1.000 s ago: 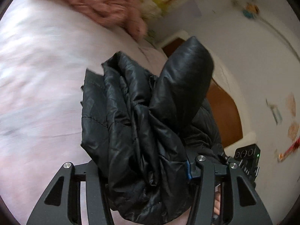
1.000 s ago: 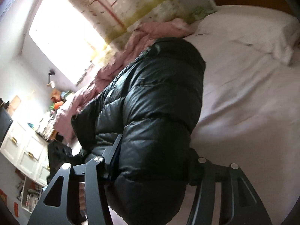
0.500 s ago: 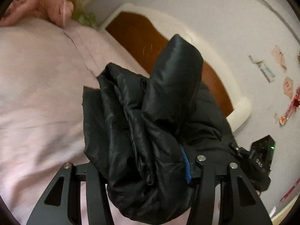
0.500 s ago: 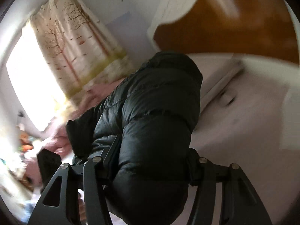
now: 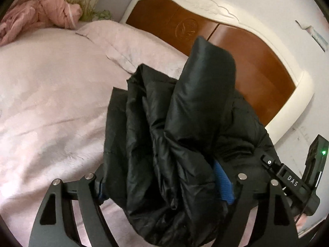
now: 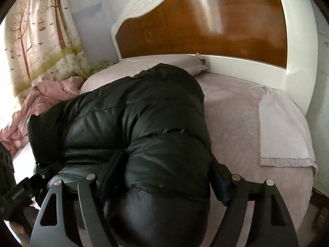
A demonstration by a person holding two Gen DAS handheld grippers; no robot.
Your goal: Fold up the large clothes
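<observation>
A folded black puffer jacket (image 5: 174, 133) lies bundled between the fingers of my left gripper (image 5: 162, 183), above the pale pink bed (image 5: 51, 103). The left jaws are opening, and the blue pads (image 5: 223, 182) stand beside the fabric rather than pinching it. In the right wrist view the same jacket (image 6: 133, 113) fills the gap of my right gripper (image 6: 166, 177), whose jaws are also opening around it. The jacket's underside and its contact with the bed are hidden. Each gripper's body shows at the edge of the other's view.
A wood headboard with a white frame (image 6: 205, 20) stands close ahead. A pale pillow (image 5: 127, 41) lies below it, and a flat pale cloth (image 6: 283, 127) lies at the right. A crumpled pink blanket (image 6: 51, 94) sits by the patterned curtain (image 6: 37, 41).
Both grippers have swung with the jacket toward the headboard end of the bed. Both pairs of jaws now stand clearly wider around the bundle than in the earlier frames.
</observation>
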